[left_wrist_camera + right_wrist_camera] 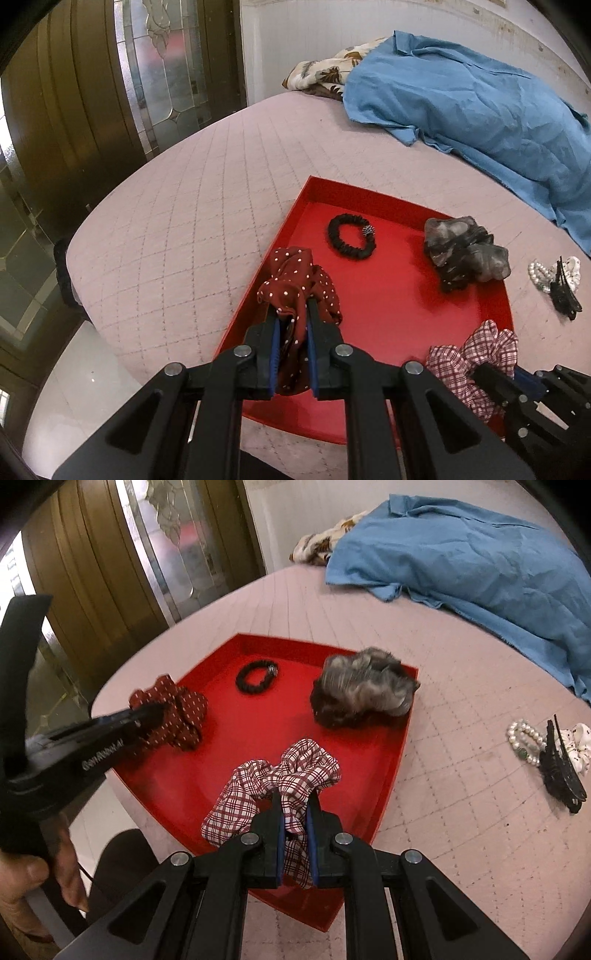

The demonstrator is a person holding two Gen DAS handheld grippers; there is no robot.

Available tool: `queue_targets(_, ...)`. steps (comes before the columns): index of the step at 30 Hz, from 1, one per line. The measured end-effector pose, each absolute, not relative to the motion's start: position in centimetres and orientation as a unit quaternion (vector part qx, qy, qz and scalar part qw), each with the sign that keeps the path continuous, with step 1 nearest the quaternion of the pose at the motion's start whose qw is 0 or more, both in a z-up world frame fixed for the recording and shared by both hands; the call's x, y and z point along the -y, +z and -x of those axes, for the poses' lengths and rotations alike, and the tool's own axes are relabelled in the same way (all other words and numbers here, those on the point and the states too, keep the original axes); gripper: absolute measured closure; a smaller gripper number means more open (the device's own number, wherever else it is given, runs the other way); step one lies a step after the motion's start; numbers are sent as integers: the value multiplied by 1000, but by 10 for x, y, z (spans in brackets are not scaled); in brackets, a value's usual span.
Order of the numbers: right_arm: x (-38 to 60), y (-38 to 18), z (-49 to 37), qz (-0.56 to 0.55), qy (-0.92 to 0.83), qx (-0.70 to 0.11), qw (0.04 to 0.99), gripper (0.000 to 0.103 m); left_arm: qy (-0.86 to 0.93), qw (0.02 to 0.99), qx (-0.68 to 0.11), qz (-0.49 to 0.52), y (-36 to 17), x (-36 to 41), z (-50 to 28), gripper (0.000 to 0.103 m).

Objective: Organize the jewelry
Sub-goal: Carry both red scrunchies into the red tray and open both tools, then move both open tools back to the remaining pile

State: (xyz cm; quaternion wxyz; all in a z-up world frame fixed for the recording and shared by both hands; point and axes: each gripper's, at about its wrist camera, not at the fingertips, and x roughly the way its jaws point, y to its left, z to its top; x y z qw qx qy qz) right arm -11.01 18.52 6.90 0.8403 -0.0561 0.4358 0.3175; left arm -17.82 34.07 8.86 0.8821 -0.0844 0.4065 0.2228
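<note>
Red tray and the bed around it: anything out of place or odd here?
Three pieces lie off the red tray, on the bed cover to its right: a pearl bracelet, a black hair claw and a white scrunchie, bunched together. Nothing looks spilled or damaged.

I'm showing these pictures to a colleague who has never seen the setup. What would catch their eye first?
Most likely the red tray on the pink quilted bed, bright against everything else. Over it, both grippers hold scrunchies: the left gripper has its jaws shut on a dark red polka-dot scrunchie, the right gripper on a red-and-white checked scrunchie. Behind, a crumpled blue garment sprawls across the bed.
</note>
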Motion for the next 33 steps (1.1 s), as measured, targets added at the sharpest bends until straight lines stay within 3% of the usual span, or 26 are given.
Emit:
queue_targets(5,-188,59,106,58,312,-448,835,90,229,879,-407,90,86,-345,176,87)
queue_targets(11,-189,57,105,53,314,-451,834,89,227,881,-404,94,87,-342,177,67)
queue_targets(15,-188,60,107,52,318,-447,835,74,225,884,-400,92,92,-338,179,55)
queue_targets(22,-176,80,116,38,323,-421,847,53,233,891,-373,112,112,-341,190,45)
queue_targets(33,-107,106,123,-14,298,-387,872,43,211,907,-352,94,140,-309,198,40)
